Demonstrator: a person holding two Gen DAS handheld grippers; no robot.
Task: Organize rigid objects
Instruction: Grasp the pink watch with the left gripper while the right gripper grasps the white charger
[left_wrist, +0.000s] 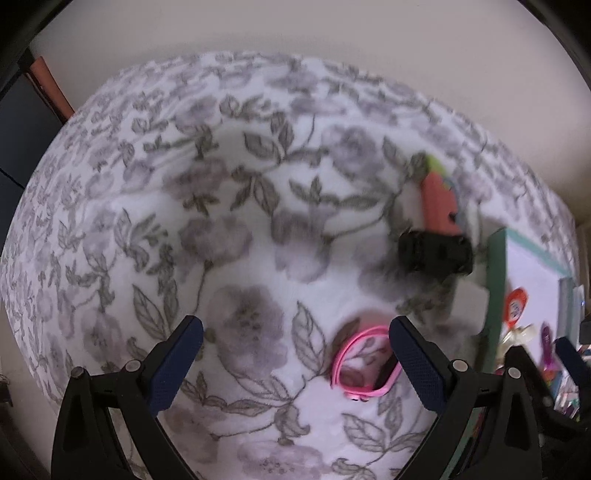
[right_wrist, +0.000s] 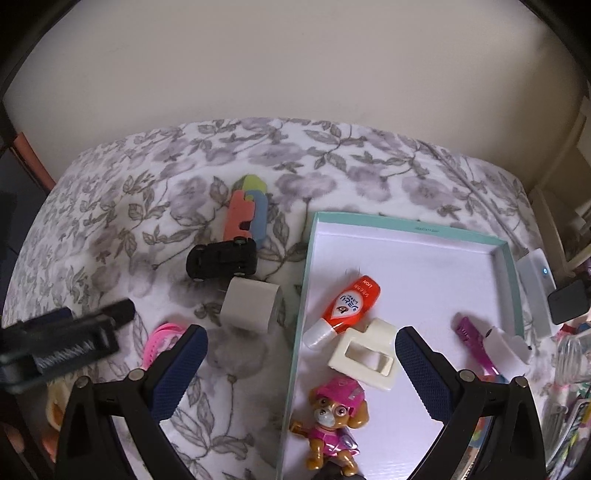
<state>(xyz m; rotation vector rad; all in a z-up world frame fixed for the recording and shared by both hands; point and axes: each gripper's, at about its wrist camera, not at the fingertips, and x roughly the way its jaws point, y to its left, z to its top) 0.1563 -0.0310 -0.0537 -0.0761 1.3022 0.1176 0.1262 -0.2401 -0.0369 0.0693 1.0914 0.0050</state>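
Note:
My left gripper (left_wrist: 295, 354) is open and empty above the floral cloth, with a pink band (left_wrist: 364, 363) just inside its right finger. It shows blurred at the left of the right wrist view (right_wrist: 66, 343). My right gripper (right_wrist: 301, 363) is open and empty over the left wall of a teal-rimmed white tray (right_wrist: 406, 225). In the tray lie an orange tube (right_wrist: 349, 308), a cream clip (right_wrist: 365, 356), a pup figure (right_wrist: 334, 417) and a pink brush (right_wrist: 474, 341). Outside it lie a black toy car (right_wrist: 221, 258), a coloured foam piece (right_wrist: 245, 212) and a beige block (right_wrist: 251, 304).
The floral cloth (right_wrist: 129, 221) covers the surface up to a plain wall. A white device (right_wrist: 535, 288) and a dark object (right_wrist: 569, 301) sit right of the tray, with more clutter at the far right edge. A yellow toy (right_wrist: 55, 406) lies at lower left.

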